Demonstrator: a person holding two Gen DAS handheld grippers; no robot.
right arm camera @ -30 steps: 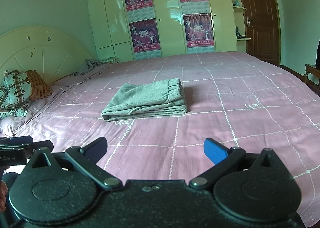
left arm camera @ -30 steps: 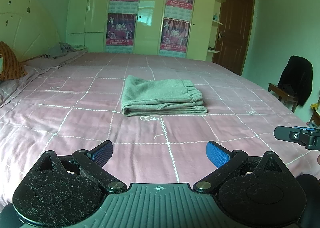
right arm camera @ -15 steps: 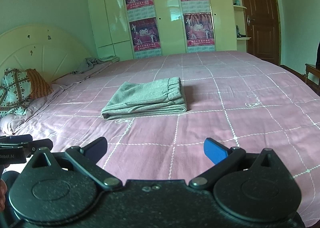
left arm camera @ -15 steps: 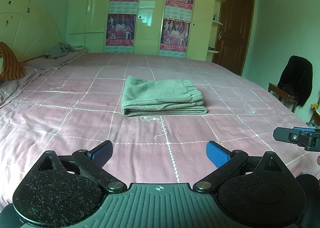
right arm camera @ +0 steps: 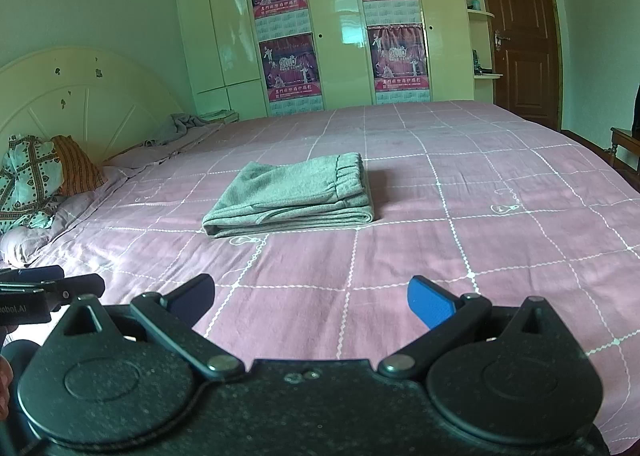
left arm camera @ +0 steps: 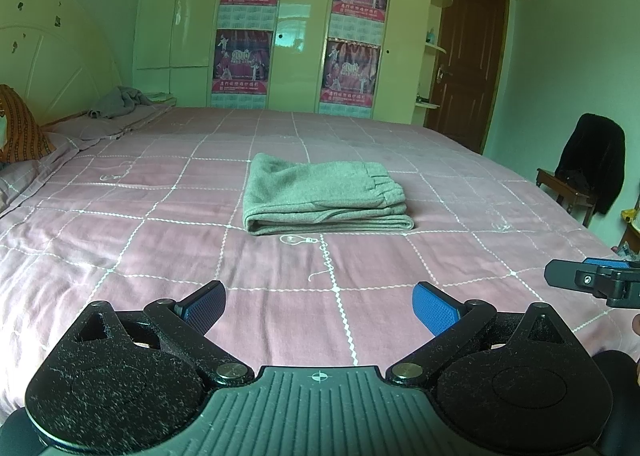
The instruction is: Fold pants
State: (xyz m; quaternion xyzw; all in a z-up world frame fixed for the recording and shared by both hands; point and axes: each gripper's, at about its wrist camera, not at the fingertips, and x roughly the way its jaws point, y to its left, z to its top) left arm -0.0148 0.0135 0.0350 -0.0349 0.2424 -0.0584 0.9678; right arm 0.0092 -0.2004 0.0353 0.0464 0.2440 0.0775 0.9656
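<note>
Nothing moved, folded pants [left arm camera: 326, 197] underlayers hidden

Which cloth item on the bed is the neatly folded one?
The grey pants in the middle of the bed: a flat stacked rectangle with the waistband showing. The grey cloth by the headboard is a crumpled heap.

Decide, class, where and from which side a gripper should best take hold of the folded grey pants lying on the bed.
Probably the near folded edge of the pants, approached low from the camera side with the left gripper or right gripper, both open. There the layers end in one rounded stack, so a pinch catches them all; the gathered waistband at the right would likely splay apart.
</note>
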